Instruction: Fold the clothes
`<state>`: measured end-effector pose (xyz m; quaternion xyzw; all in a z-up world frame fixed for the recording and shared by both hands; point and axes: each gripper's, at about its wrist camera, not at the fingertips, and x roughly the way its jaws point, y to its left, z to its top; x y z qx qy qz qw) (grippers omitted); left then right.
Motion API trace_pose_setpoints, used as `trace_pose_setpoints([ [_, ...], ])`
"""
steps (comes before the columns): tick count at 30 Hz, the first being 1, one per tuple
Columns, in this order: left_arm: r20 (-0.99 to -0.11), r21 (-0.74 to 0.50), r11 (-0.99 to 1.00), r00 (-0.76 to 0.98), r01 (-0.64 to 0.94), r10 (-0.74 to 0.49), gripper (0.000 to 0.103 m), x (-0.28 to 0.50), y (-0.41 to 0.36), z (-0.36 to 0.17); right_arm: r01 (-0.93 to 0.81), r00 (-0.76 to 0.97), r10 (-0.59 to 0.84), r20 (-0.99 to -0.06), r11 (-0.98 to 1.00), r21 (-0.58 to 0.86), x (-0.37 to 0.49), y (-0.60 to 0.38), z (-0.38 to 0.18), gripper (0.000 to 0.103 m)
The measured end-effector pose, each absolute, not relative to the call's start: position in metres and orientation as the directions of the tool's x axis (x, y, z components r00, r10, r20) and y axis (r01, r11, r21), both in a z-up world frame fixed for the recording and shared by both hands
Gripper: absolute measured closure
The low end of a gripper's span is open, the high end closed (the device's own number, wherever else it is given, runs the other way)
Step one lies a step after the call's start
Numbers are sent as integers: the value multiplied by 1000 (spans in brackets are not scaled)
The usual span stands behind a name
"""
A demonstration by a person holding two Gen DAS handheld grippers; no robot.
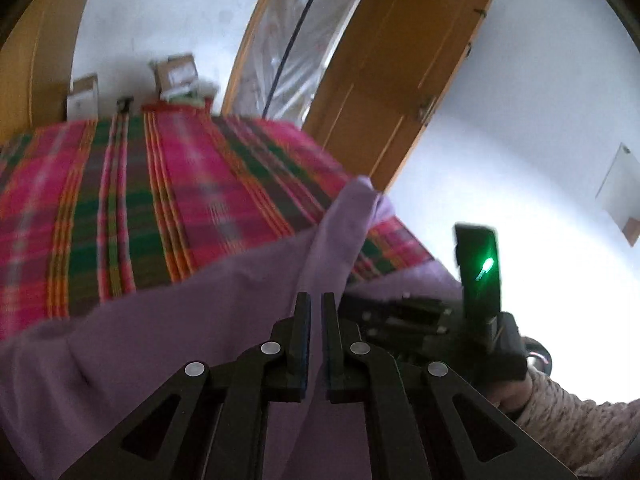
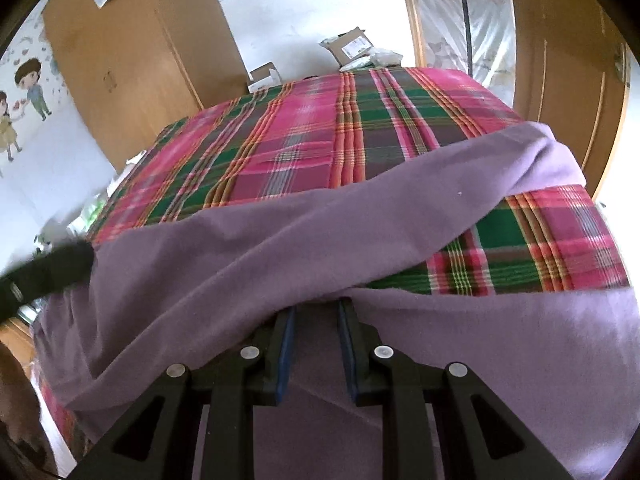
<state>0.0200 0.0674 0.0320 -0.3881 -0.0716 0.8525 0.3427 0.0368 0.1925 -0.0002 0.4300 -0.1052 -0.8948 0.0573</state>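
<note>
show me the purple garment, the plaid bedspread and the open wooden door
purple garment (image 2: 280, 240): right wrist view, on the raised fold across its middle
plaid bedspread (image 2: 304, 148): right wrist view, on a bare pink stripe
wooden door (image 1: 400, 68): left wrist view, on its flat panel

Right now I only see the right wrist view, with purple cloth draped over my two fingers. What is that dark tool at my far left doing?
Observer: That is the left gripper. Its fingers are nearly closed on a fold of the purple cloth, which runs between them.
Operator: Does anything show that my own tool is switched on?
Observer: A green light glows on its black housing.
Operator: And who is holding it?
Observer: Only a speckled knitted sleeve shows, at the lower right.
</note>
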Motion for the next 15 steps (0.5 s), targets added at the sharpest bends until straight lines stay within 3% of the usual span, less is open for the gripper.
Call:
trace_pose_setpoints([
  [6, -697, -394, -748, -357, -534, 622, 64, 20, 76, 7, 11, -627, -202, -752, -968, 251, 39, 195, 2, 82],
  [15, -831, -228, -843, -353, -488, 430, 64, 29, 88, -22, 18, -623, -202, -756, -970, 244, 41, 195, 1, 82],
])
